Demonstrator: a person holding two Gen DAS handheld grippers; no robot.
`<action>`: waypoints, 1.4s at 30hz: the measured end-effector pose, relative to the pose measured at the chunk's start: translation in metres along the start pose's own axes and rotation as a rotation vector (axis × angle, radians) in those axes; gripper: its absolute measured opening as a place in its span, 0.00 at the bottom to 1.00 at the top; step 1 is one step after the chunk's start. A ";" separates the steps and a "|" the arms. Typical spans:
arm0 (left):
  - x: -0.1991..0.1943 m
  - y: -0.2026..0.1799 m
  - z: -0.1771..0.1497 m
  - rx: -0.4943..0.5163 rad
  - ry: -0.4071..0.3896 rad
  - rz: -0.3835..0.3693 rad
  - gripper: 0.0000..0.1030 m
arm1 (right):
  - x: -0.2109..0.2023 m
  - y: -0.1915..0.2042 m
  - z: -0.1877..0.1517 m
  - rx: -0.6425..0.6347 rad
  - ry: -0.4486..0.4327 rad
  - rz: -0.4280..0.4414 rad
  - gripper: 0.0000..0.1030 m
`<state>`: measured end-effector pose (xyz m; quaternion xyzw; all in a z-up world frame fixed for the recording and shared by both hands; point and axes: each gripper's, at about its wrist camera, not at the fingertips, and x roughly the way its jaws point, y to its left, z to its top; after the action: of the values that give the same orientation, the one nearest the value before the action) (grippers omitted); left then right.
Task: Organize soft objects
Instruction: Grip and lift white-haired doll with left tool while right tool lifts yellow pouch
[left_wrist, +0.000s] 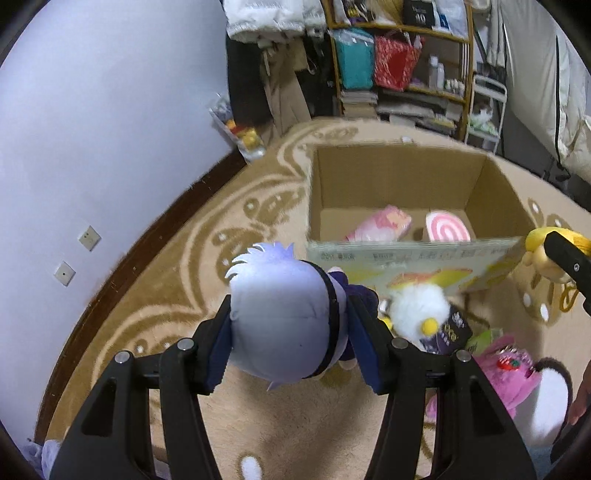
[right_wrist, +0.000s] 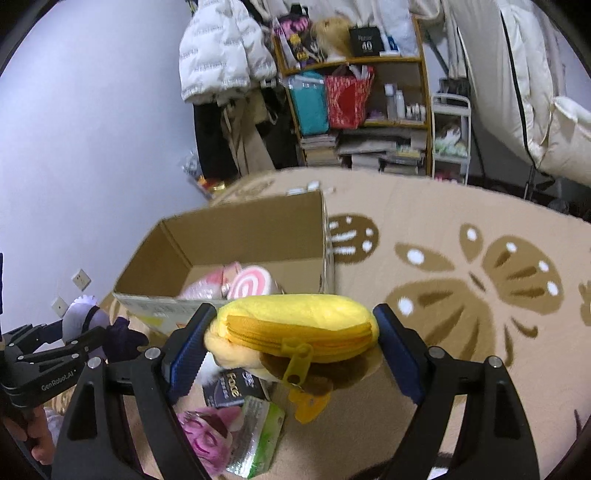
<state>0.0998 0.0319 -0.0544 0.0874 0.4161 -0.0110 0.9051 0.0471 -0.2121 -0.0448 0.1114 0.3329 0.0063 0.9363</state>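
Observation:
My left gripper is shut on a pale lilac plush doll with a black band and dark purple body, held above the rug in front of an open cardboard box. The box holds a pink plush and a pink-swirl roll plush. My right gripper is shut on a yellow plush pouch with an orange zipper, held just before the box. The left gripper and its doll show at the right wrist view's left edge.
On the rug lie a white fluffy plush, a pink plush, a dark packet and a green packet. A cluttered shelf, a white trolley and hanging coats stand behind. The wall is at left.

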 end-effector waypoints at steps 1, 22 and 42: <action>-0.005 0.002 0.002 -0.008 -0.020 0.009 0.55 | -0.002 0.001 0.003 -0.006 -0.016 -0.002 0.87; -0.030 0.013 0.055 -0.043 -0.253 0.133 0.55 | 0.004 0.040 0.055 -0.200 -0.171 -0.061 0.87; 0.011 -0.023 0.098 0.079 -0.226 0.145 0.57 | 0.051 0.038 0.086 -0.204 -0.159 -0.043 0.88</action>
<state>0.1782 -0.0070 -0.0034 0.1510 0.3031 0.0283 0.9405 0.1425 -0.1879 -0.0035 0.0085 0.2578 0.0115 0.9661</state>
